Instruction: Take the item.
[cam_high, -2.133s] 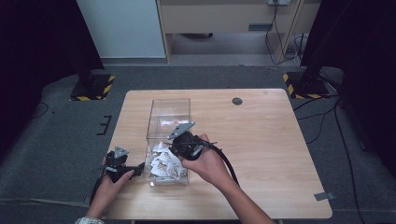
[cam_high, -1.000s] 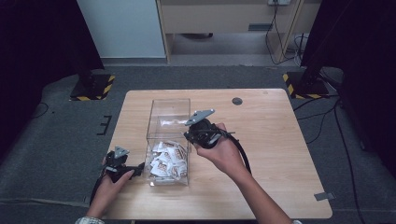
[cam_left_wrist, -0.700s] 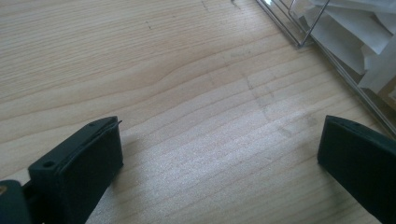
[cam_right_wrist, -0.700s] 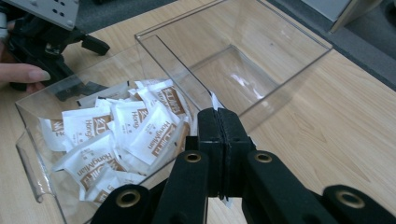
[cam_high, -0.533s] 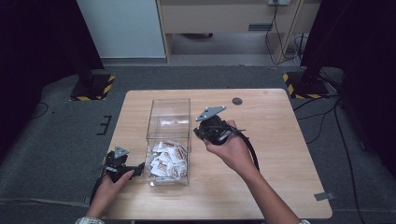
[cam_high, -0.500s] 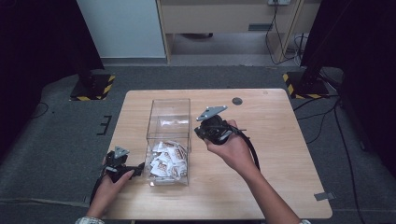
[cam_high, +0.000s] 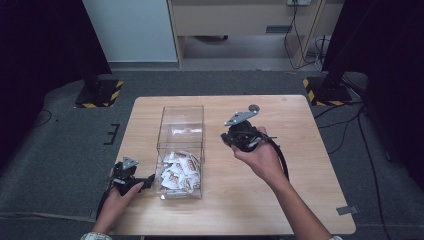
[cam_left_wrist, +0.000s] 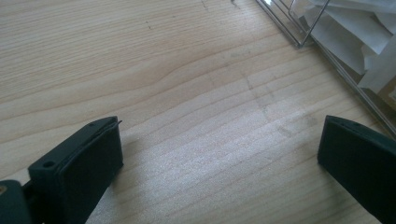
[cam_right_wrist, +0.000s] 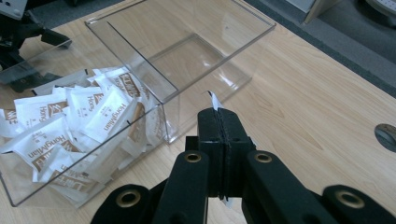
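A clear plastic box stands on the wooden table, its near half holding several white sachets. My right gripper hovers to the right of the box, aimed back at it. In the right gripper view its jaws are shut on a white sachet, whose corner pokes out above the tips. My left gripper rests on the table by the box's near left corner. In the left gripper view it stands open over bare wood, with the box corner ahead.
A small dark round disc lies on the table beyond the right gripper, also seen as a disc in the right gripper view. The far half of the box holds one sachet. Bare tabletop lies right of the box.
My right gripper has risen out of the box and moved right and away from it, shut on a sachet. The left gripper has stayed in place.
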